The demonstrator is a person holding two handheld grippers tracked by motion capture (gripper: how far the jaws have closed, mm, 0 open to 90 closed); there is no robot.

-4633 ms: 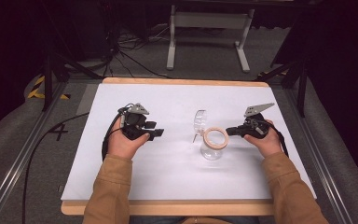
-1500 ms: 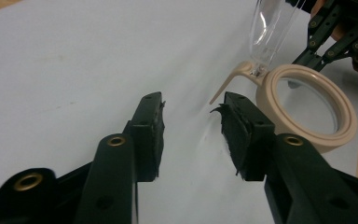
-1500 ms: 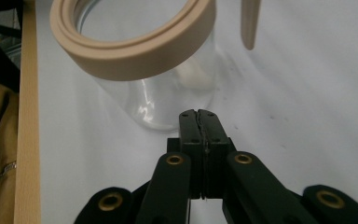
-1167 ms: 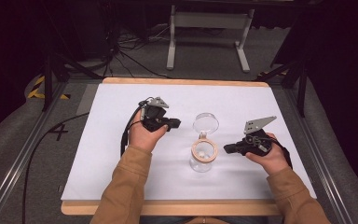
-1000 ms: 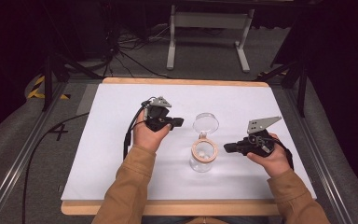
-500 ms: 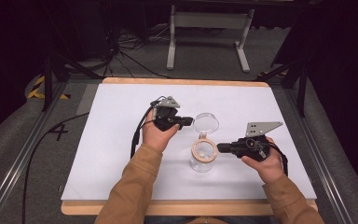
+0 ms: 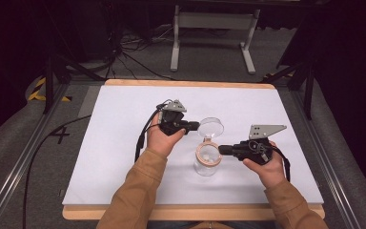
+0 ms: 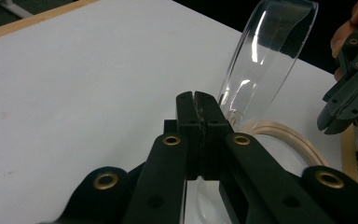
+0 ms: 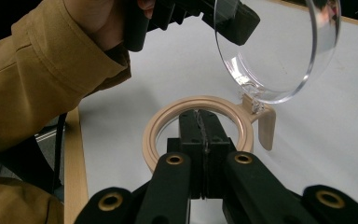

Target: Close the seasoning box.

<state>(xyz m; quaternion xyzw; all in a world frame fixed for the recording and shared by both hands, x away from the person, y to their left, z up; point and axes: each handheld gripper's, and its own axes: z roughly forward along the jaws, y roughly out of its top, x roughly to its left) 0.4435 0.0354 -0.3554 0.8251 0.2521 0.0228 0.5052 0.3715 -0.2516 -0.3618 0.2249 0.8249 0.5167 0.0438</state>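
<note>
Two hand-held grippers meet over a clear jar (image 7: 208,161) standing mid-bench (image 7: 109,143). The left hand-held gripper (image 7: 192,126), jaws pressed together, has its tips right beside the raised clear lid (image 7: 210,127); touching or just short of it, hard to say. The right hand-held gripper (image 7: 221,150), jaws also pressed together, rests its tips at the jar's tan rim ring (image 9: 191,122), opposite the lid's hinge (image 9: 256,109).

Left gripper (image 7: 191,125) jaws closed, right gripper (image 7: 222,150) jaws closed
</note>
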